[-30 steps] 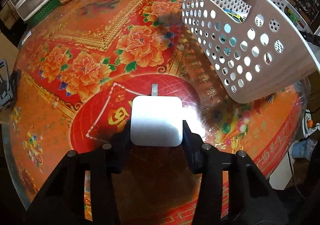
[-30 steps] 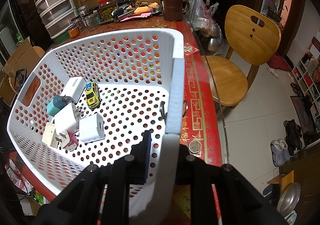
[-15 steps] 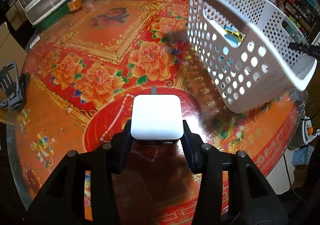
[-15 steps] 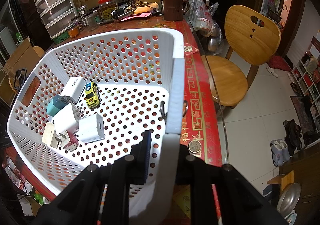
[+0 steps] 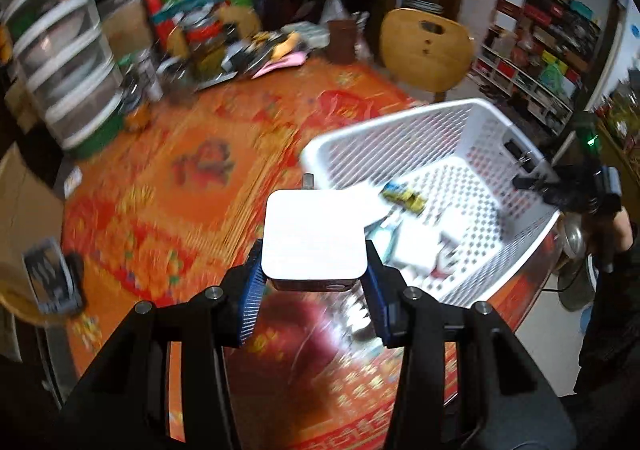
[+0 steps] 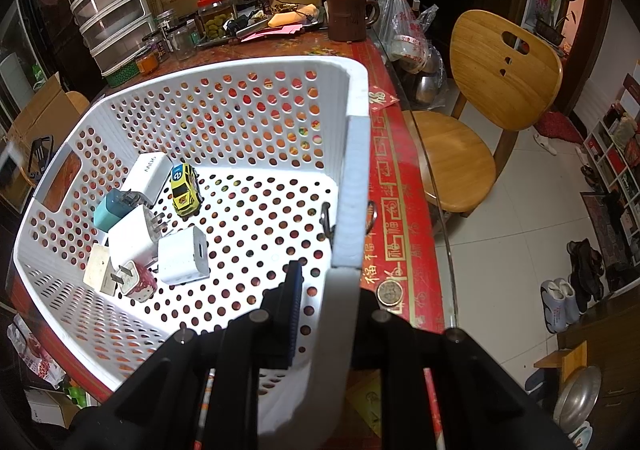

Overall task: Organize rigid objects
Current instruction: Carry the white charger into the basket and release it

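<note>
My left gripper is shut on a white square charger, held in the air just left of the white perforated basket. My right gripper is shut on the basket's near wall and holds it tilted. In the basket lie several white chargers, a teal plug and a yellow toy car. The right gripper also shows in the left wrist view, at the basket's far rim.
The table has a red and orange floral cloth. Jars, a brown mug and clutter stand at its far side, with clear plastic drawers on the left. A wooden chair stands beside the table. A coin lies near the table edge.
My left gripper has risen with the charger and swung toward the basket, whose inside now shows. The right gripper and basket have not moved.
</note>
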{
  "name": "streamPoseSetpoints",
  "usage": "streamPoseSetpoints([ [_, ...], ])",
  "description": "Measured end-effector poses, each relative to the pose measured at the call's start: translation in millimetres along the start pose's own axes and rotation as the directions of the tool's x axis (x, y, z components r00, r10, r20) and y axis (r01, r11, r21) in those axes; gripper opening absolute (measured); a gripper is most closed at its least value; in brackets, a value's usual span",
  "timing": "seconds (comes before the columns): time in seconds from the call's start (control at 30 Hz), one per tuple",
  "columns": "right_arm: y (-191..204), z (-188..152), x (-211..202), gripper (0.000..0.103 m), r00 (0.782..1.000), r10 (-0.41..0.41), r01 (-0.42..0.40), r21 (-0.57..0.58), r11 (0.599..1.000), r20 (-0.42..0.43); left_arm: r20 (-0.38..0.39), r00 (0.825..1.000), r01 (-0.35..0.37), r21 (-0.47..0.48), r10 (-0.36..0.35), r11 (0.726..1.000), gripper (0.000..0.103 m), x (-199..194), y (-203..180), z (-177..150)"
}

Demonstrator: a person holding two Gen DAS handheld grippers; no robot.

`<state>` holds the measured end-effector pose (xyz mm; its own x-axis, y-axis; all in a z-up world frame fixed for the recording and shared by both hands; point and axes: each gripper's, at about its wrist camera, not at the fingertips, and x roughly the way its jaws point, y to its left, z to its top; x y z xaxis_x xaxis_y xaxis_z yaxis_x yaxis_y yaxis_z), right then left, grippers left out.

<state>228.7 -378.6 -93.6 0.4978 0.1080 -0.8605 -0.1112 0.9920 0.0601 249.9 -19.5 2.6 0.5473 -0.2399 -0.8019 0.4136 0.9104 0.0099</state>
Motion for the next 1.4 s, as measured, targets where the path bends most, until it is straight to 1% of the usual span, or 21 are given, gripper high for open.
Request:
streamPoseSetpoints([
  [0.1, 0.9, -0.3, 0.2, 0.016, 1.000, -0.005, 0.005, -0.004, 1.000, -0.002, -0.009, 1.000, 0.019, 0.058, -0.019, 0.998, 0.043, 12.2, -31.2, 26.1],
  [0.17, 1.0, 0.0, 1.0, 0.016, 1.000, -0.005, 0.005, -0.004, 1.000, -0.003, -0.049, 0.997, 0.059, 0.086, -0.055, 0.995, 0.043, 32.3, -52.2, 40.8],
  [0.23, 0.8, 0.1, 1.3, 0.016, 1.000, -0.004, 0.004, -0.002, 1.000, -0.003, -0.090, 0.994, 0.078, 0.099, -0.069, 0.992, 0.043, 54.2, -67.5, 49.3],
  [0.33, 1.2, 0.0, 2.0, 0.017, 1.000, -0.002, 0.002, -0.003, 1.000, -0.004, -0.181, 0.979, 0.112, 0.117, -0.090, 0.987, 0.043, 90.9, -88.8, 56.3],
  [0.47, 0.9, 0.2, 3.0, 0.017, 1.000, -0.001, 0.001, -0.003, 1.000, -0.007, -0.280, 0.959, 0.097, 0.157, -0.050, 0.983, 0.043, 129.6, -111.1, 55.0],
  [0.57, 0.9, 0.4, 3.0, 0.017, 1.000, 0.000, 0.000, -0.002, 1.000, -0.007, -0.317, 0.948, 0.095, 0.169, -0.037, 0.981, 0.043, 146.4, -117.3, 52.0],
  [0.63, 1.2, 0.7, 3.3, 0.017, 1.000, -0.001, 0.001, -0.004, 1.000, -0.008, -0.345, 0.938, 0.091, 0.161, -0.030, 0.983, 0.043, 155.0, -114.8, 49.3],
  [0.7, 1.3, 0.4, 3.2, 0.017, 1.000, -0.001, 0.001, -0.003, 1.000, -0.008, -0.352, 0.936, 0.084, 0.164, -0.022, 0.983, 0.043, 160.5, -114.2, 46.2],
  [0.9, 1.6, 0.2, 3.1, 0.017, 1.000, 0.001, -0.001, -0.002, 1.000, -0.007, -0.392, 0.920, 0.064, 0.169, 0.007, 0.983, 0.043, 173.5, -111.6, 38.1],
  [0.97, 1.9, 0.2, 2.9, 0.017, 1.000, 0.002, -0.002, 0.000, 1.000, -0.005, -0.385, 0.923, 0.073, 0.178, 0.001, 0.981, 0.043, 171.8, -113.3, 37.0],
  [1.0, 2.2, 0.2, 2.8, 0.017, 1.000, 0.003, -0.003, 0.000, 1.000, -0.005, -0.382, 0.924, 0.072, 0.178, 0.001, 0.981, 0.047, 170.8, -113.8, 37.6],
  [1.03, 2.5, 0.5, 2.9, 0.017, 1.000, 0.003, -0.003, 0.002, 1.000, -0.005, -0.375, 0.927, 0.065, 0.179, 0.007, 0.982, 0.061, 168.7, -113.7, 38.3],
  [1.07, 2.4, 0.4, 2.8, 0.017, 1.000, 0.003, -0.003, 0.002, 1.000, -0.006, -0.364, 0.931, 0.058, 0.186, 0.014, 0.981, 0.069, 165.9, -113.9, 38.9],
  [1.1, 2.2, 0.3, 2.5, 0.017, 1.000, 0.002, -0.002, 0.001, 1.000, -0.006, -0.348, 0.937, 0.052, 0.191, 0.018, 0.980, 0.083, 161.9, -113.3, 40.0],
  [1.13, 2.4, 0.4, 2.4, 0.017, 1.000, 0.001, -0.001, 0.001, 1.000, -0.007, -0.336, 0.942, 0.049, 0.193, 0.019, 0.980, 0.087, 158.6, -112.5, 41.5],
  [1.23, 3.0, 1.0, 2.3, 0.017, 1.000, 0.003, -0.003, 0.003, 1.000, -0.006, -0.309, 0.951, 0.065, 0.182, -0.006, 0.981, 0.088, 144.9, -106.1, 44.5],
  [1.3, 2.5, 0.3, 2.3, 0.017, 1.000, 0.001, -0.001, 0.001, 1.000, -0.007, -0.281, 0.960, 0.046, 0.190, 0.009, 0.981, 0.091, 134.9, -101.9, 44.4],
  [1.4, 2.4, 0.3, 2.3, 0.017, 1.000, 0.002, -0.002, 0.002, 1.000, -0.006, -0.222, 0.975, 0.026, 0.191, 0.017, 0.981, 0.092, 116.2, -93.6, 44.9],
])
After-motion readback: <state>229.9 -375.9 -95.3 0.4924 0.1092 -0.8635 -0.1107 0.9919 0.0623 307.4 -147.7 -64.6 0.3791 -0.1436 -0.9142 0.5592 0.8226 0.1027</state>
